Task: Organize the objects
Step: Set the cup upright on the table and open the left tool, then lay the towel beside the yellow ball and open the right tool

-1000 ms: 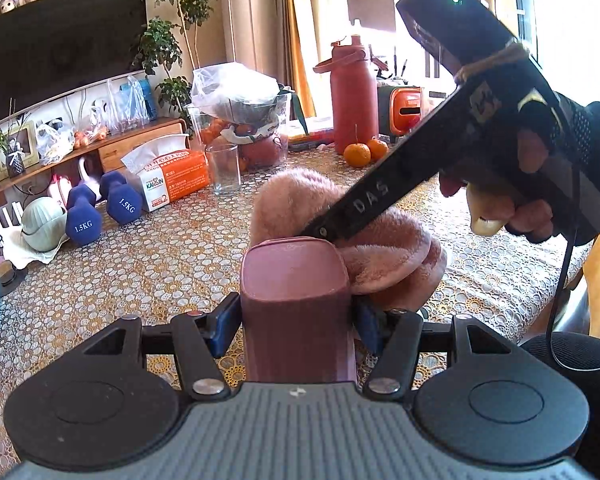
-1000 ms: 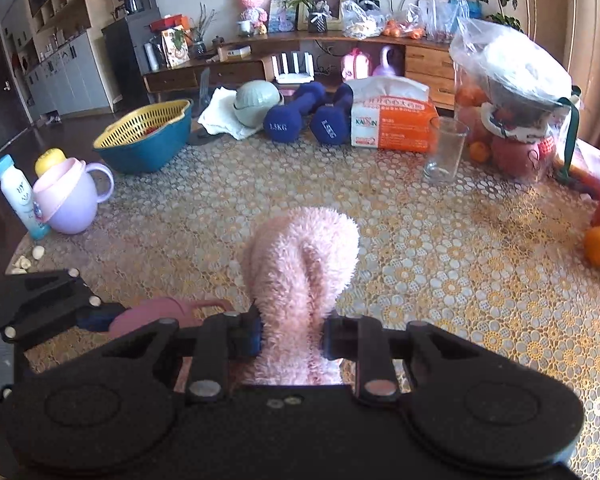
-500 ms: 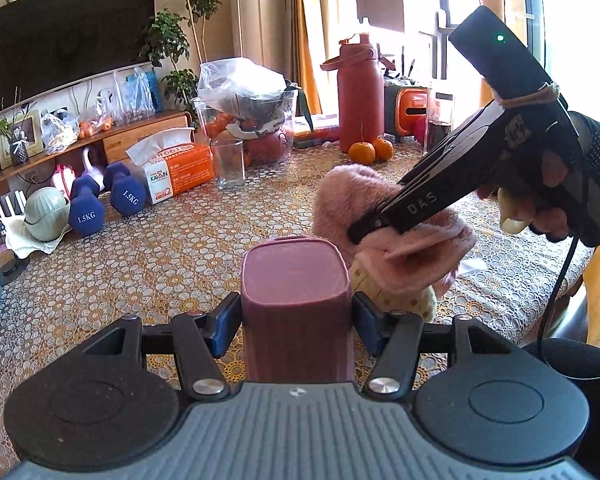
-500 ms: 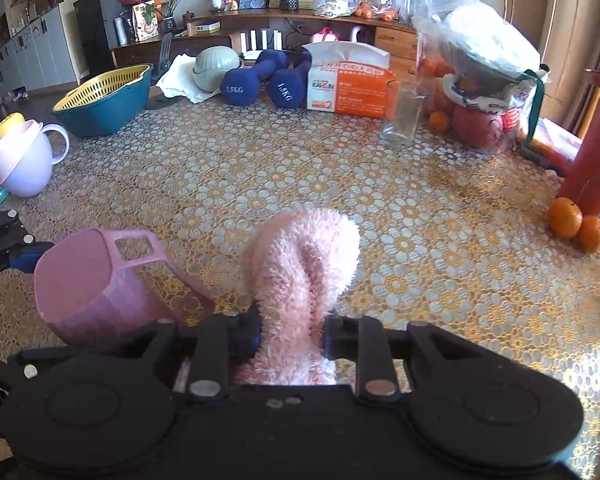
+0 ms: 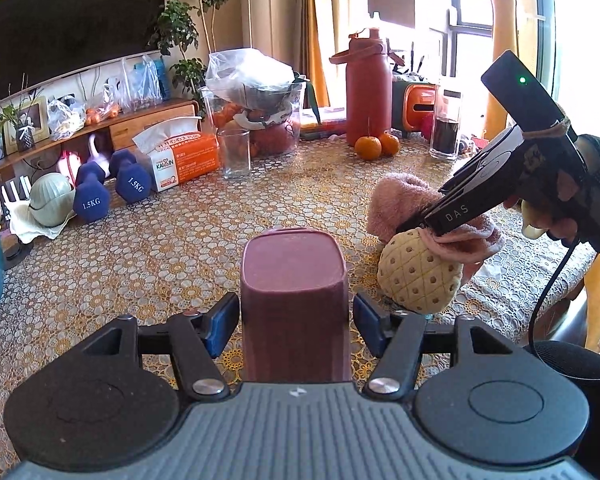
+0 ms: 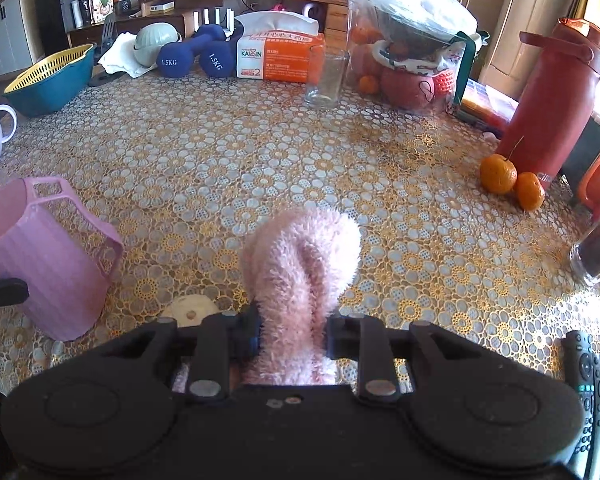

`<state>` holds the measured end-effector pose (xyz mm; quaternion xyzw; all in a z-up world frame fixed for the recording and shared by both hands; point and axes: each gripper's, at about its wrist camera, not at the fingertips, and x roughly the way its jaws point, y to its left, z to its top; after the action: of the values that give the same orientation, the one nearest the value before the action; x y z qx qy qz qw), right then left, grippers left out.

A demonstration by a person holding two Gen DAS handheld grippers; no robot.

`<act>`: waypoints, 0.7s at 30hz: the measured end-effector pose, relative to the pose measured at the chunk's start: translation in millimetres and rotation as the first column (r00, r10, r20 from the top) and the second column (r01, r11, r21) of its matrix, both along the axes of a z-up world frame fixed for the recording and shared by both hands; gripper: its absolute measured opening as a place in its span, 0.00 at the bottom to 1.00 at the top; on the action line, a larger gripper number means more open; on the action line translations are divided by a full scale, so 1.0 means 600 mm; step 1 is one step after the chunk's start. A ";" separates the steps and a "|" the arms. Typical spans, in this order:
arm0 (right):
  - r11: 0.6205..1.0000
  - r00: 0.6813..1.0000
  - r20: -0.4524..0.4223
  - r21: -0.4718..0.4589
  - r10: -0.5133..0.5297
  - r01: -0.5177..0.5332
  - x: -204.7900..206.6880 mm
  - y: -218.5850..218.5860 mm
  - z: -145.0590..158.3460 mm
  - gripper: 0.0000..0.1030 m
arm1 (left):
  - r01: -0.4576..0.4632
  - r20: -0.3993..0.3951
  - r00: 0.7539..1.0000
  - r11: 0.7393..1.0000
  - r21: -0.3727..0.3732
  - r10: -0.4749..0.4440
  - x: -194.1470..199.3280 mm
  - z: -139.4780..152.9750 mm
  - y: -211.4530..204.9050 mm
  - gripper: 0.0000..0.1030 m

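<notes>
My left gripper [image 5: 294,320] is shut on a pink plastic bin [image 5: 294,280]; the bin also shows in the right wrist view [image 6: 48,256], standing on the table at the left. My right gripper [image 6: 292,332] is shut on a fluffy pink sock [image 6: 300,264]. In the left wrist view the right gripper [image 5: 424,222] holds the sock [image 5: 396,200] to the right of the bin, just above a yellow pineapple-shaped plush toy [image 5: 418,276] that lies on the table. The toy peeks out below the sock in the right wrist view [image 6: 190,310].
Floral tablecloth [image 6: 260,152]. At the back stand a tissue box [image 6: 280,56], blue dumbbells [image 6: 192,56], an empty glass [image 6: 326,78], a bag of fruit [image 6: 412,52] and a red bottle [image 6: 552,100] with two oranges [image 6: 510,180]. A teal basket [image 6: 48,80], a remote [image 6: 586,384].
My right gripper has carried the sock out and away to the right of the bin and lower. The pineapple toy has come into view beneath it.
</notes>
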<state>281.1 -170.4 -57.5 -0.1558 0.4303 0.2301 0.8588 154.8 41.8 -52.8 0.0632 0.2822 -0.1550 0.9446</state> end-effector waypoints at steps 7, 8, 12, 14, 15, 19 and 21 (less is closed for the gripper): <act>0.995 0.999 -0.016 0.088 -0.044 0.045 0.005 -0.022 0.010 0.41 | -0.015 0.000 1.000 1.000 -0.001 0.015 -0.002 0.004 0.000 0.69; 0.994 0.999 -0.007 0.093 -0.051 0.051 0.003 -0.025 0.013 0.49 | -0.020 -0.003 1.000 1.000 -0.001 0.020 -0.003 0.004 0.000 0.71; 0.991 0.998 0.011 0.119 -0.058 0.056 -0.007 -0.038 0.029 0.57 | -0.035 0.001 0.999 0.999 -0.011 0.035 -0.009 0.011 0.002 0.71; 0.991 0.998 0.033 0.120 -0.056 0.051 -0.018 -0.042 0.038 0.61 | -0.047 0.010 0.999 0.999 -0.010 0.047 -0.016 0.016 0.002 0.73; 0.991 0.997 0.050 0.123 -0.057 0.050 -0.026 -0.045 0.044 0.63 | -0.053 0.013 0.999 0.999 -0.013 0.053 -0.018 0.019 0.003 0.74; 0.989 0.993 0.101 0.144 -0.058 0.043 -0.051 -0.056 0.066 0.73 | -0.087 0.022 0.996 0.996 -0.021 0.087 -0.029 0.029 0.009 0.78; 0.989 0.991 0.124 0.143 -0.056 0.038 -0.065 -0.058 0.073 0.79 | -0.104 0.018 0.994 0.994 -0.025 0.104 -0.035 0.032 0.012 0.79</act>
<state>242.4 -205.4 -14.0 -0.0993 0.3609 0.2291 0.8985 134.0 48.8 -33.5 0.0386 0.2742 -0.1082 0.9548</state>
